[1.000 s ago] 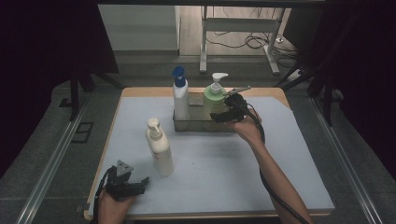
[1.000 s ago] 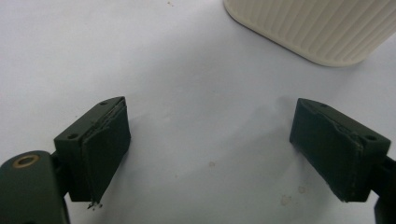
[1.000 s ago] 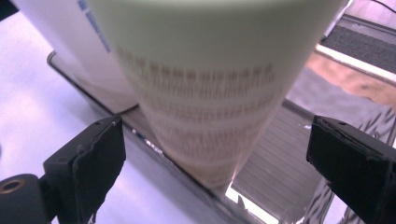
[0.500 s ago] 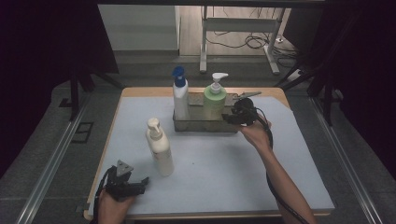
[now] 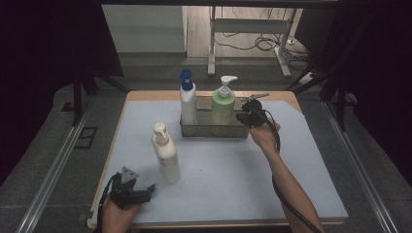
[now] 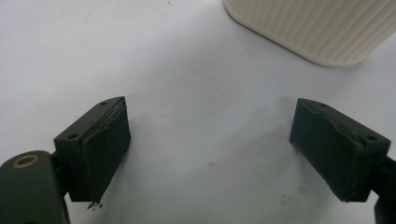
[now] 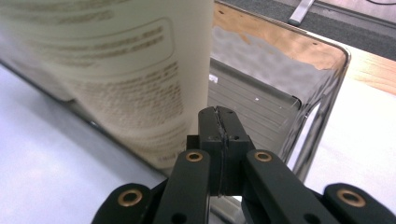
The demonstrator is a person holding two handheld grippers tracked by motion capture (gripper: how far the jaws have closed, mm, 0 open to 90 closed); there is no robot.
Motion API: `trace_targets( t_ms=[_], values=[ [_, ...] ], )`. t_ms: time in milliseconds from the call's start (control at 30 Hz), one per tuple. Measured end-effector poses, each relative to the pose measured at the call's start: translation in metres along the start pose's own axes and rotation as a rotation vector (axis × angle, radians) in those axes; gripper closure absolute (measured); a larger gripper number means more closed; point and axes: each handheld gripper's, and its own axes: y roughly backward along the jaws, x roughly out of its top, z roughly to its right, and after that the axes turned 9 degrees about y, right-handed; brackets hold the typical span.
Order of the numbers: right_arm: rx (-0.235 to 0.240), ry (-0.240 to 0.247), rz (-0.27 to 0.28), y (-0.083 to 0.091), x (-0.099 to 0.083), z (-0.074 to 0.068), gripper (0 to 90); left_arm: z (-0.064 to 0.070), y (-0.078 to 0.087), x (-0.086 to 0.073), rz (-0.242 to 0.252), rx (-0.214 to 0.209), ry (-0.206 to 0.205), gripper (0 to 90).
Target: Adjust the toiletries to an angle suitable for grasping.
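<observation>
The place looks like a lab or recording studio: black curtains (image 5: pixel 53 43) close off both sides of the frame, a table (image 5: pixel 291 99) under a pale mat stands centre, and cables (image 5: pixel 252 43) trail across the floor at top.

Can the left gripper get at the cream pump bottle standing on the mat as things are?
Probably yes: the left gripper is open, and bare mat lies between it and the cream pump bottle.
</observation>
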Motion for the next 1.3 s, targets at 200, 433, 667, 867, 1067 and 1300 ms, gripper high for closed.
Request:
trace_targets(
  t_ms=[200,433,667,867,1067,1300],
  values=[
    [0.001,-0.024,0.026,-0.010,0.002,0.003,89.3,0.000,0.000,0.000,0.000,0.000,0.001,12.1],
    [-0.031,-0.017,0.030,-0.018,0.004,0.000,89.2,0.000,0.000,0.000,0.000,0.000,0.000,12.1],
    [-0.019,-0.068,0.025,-0.025,0.003,0.001,89.3,0.000,0.000,0.000,0.000,0.000,0.001,12.1],
    [-0.017,-0.076,0.010,-0.028,0.001,0.001,89.3,0.000,0.000,0.000,0.000,0.000,0.001,12.1],
    [-0.013,-0.078,0.005,-0.030,0.002,-0.003,89.3,0.000,0.000,0.000,0.000,0.000,0.001,12.1],
    [-0.012,-0.074,0.001,-0.034,0.003,-0.007,89.3,0.000,0.000,0.000,0.000,0.000,0.001,12.1]
  ],
)
